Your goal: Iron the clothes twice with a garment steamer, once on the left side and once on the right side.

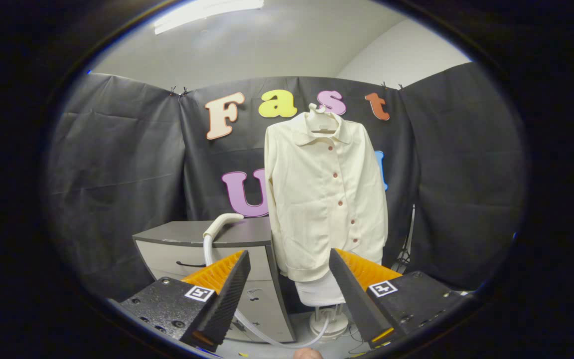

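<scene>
Beyond the wide-open, empty claw (289,264) hangs a cream shirt (324,194) — buttoned, faintly creased — beside the steamer head (221,223).

Black cloth wall (117,164) hangs well beyond jaws, creased, clipped along top edge. Above it pale plain wall (406,55) and ceiling with lit strip light (207,12). Grey cabinet (187,249) with dark top and drawer handle stands beyond jaws, left of centre. Pale floor (337,346) just ahead between jaws.
</scene>
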